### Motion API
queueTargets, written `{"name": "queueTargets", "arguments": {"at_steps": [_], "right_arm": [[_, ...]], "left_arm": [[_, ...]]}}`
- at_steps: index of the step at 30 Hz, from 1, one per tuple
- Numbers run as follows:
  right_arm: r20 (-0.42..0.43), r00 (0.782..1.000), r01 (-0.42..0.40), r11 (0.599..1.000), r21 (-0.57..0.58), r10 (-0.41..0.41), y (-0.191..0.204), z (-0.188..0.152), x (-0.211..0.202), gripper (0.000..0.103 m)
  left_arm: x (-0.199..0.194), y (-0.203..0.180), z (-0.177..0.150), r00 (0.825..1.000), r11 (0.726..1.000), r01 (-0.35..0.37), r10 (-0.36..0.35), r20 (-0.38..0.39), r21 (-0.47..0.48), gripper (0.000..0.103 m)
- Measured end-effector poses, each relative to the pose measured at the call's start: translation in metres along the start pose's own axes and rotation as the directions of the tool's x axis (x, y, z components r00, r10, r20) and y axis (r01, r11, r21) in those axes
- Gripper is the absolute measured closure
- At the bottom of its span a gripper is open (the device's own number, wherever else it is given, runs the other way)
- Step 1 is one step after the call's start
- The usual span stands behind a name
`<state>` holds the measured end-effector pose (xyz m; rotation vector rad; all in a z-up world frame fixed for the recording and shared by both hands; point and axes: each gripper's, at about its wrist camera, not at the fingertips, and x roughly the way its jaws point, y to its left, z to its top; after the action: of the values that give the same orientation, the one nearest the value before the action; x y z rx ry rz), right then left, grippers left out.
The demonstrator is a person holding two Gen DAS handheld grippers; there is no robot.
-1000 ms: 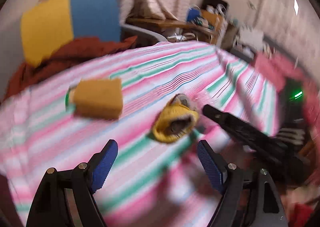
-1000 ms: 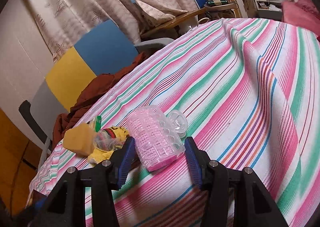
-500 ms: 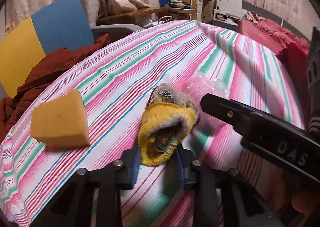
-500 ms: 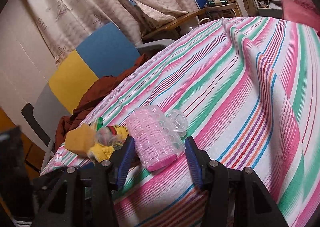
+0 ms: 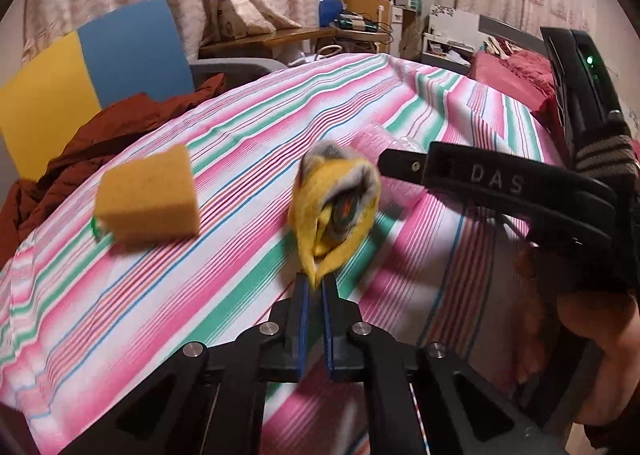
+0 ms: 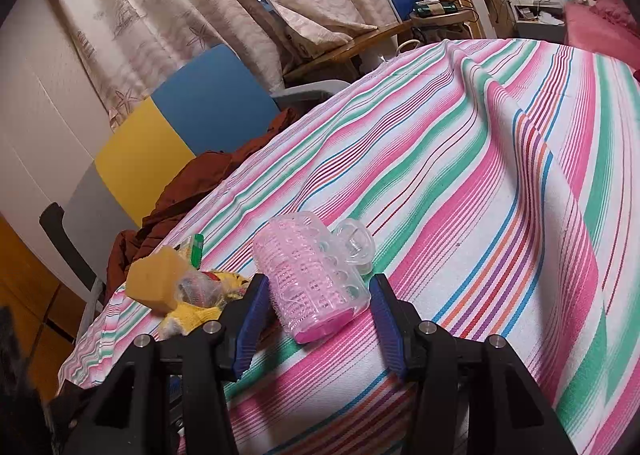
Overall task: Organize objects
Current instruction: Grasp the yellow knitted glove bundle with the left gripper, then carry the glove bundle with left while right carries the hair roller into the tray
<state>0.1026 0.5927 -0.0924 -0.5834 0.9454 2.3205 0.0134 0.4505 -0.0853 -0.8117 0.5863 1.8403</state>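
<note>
Left tongs (image 5: 313, 287) clamp yellow pouch (image 5: 332, 211); right tongs (image 6: 316, 319) straddle pink bottle (image 6: 312, 283), apart; striped cloth (image 6: 500, 195) beyond bare.

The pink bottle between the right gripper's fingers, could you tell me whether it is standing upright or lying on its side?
Lying on its side. The pink bottle rests lengthwise on the striped cloth, its pink base toward the camera.

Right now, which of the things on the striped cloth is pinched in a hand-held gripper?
The yellow fabric pouch, nipped by the left hand-held gripper; sponge and pink bottle lie ungripped.
</note>
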Motion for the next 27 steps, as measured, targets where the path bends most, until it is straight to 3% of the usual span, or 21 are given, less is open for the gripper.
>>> {"name": "queueTargets", "arguments": {"at_steps": [3,5,7,8,10,13,15,16,19,27], "right_arm": [[0.001,1.000,-0.003,1.000,0.002,0.003,-0.001,0.000,-0.001,0.051],[0.002,1.000,-0.002,1.000,0.001,0.002,-0.001,0.001,0.000,0.051],[0.002,1.000,-0.004,1.000,0.004,0.004,-0.001,0.001,0.000,0.051],[0.003,1.000,-0.007,1.000,0.005,0.007,-0.002,0.001,0.000,0.051],[0.003,1.000,-0.010,1.000,0.007,0.010,-0.002,0.001,0.000,0.051],[0.003,1.000,-0.012,1.000,0.009,0.012,-0.003,0.002,0.000,0.051],[0.004,1.000,-0.014,1.000,0.010,0.013,-0.003,0.002,0.000,0.051],[0.005,1.000,-0.014,1.000,0.009,0.014,-0.003,0.002,0.000,0.051],[0.006,1.000,-0.013,1.000,0.008,0.013,-0.003,0.002,0.001,0.051],[0.006,1.000,-0.009,1.000,0.005,0.009,-0.003,0.001,0.001,0.051]], "left_arm": [[-0.010,-0.001,0.001,0.999,1.000,-0.020,0.020,0.030,0.000,0.093],[-0.016,-0.003,0.006,0.998,1.000,-0.017,0.017,0.060,0.002,0.057],[-0.017,-0.009,0.015,0.996,0.999,-0.009,0.005,0.086,0.038,0.041],[-0.010,-0.015,0.020,0.997,0.995,-0.034,0.027,0.076,0.091,0.038],[0.005,-0.024,0.025,0.996,0.980,-0.081,0.074,0.046,0.184,0.038],[0.027,-0.023,0.033,0.995,0.975,-0.093,0.098,-0.013,0.204,0.043],[0.032,-0.015,0.040,0.998,0.989,-0.052,0.055,-0.025,0.138,0.060],[0.034,-0.011,0.041,0.999,0.995,-0.014,0.017,-0.028,0.101,0.076],[0.039,-0.006,0.036,0.999,0.998,0.022,-0.020,-0.042,0.050,0.082],[0.012,-0.002,0.007,1.000,1.000,-0.019,0.020,-0.007,0.023,0.086]]}}
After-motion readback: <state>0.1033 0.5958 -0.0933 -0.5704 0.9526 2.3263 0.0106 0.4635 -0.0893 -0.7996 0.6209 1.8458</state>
